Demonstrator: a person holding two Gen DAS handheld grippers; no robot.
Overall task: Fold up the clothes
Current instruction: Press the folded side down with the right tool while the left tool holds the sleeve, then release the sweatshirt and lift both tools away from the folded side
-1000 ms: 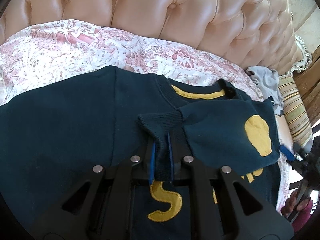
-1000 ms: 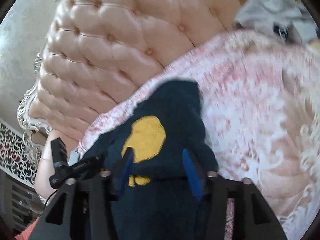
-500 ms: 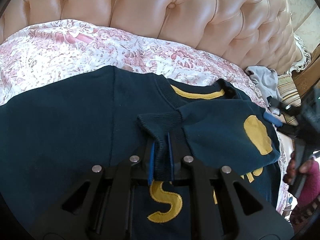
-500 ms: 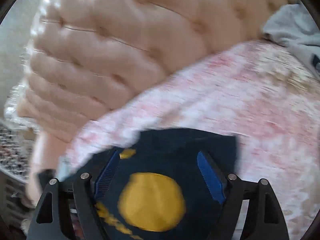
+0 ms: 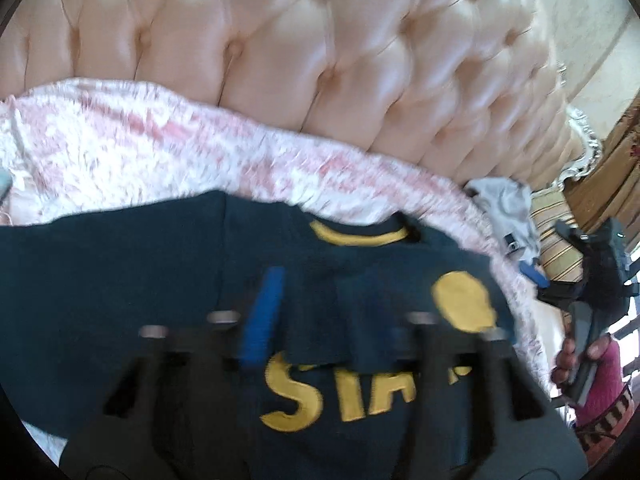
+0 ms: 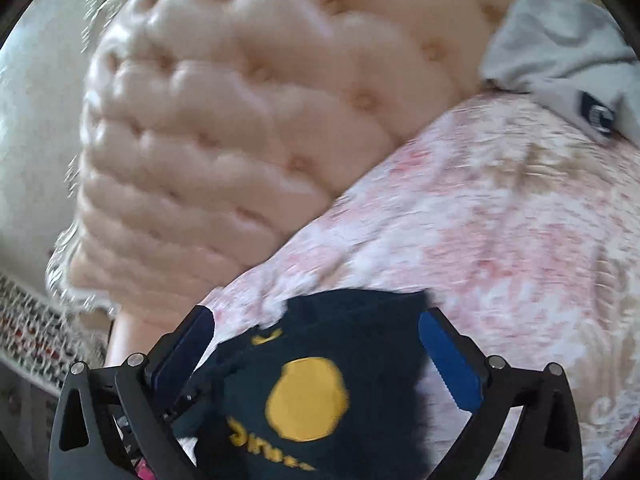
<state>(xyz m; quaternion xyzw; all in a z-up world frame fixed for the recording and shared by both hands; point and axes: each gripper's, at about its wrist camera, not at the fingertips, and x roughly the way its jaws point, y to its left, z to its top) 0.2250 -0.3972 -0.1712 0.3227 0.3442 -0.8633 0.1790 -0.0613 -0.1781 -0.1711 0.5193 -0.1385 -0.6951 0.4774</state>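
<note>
Both the left gripper point(image 5: 324, 320) and right gripper point(image 6: 316, 344) just released the sweater point(image 5: 120, 280).

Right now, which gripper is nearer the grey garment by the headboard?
Right. The right gripper hangs at the bed's edge just below the grey garment. The left gripper sits farther off, over the middle of the navy sweatshirt.

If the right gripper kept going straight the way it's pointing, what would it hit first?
Most likely the navy sweatshirt lying between the open right gripper pads, then the pink floral bedspread beyond it. Depth is hard to judge.
</note>
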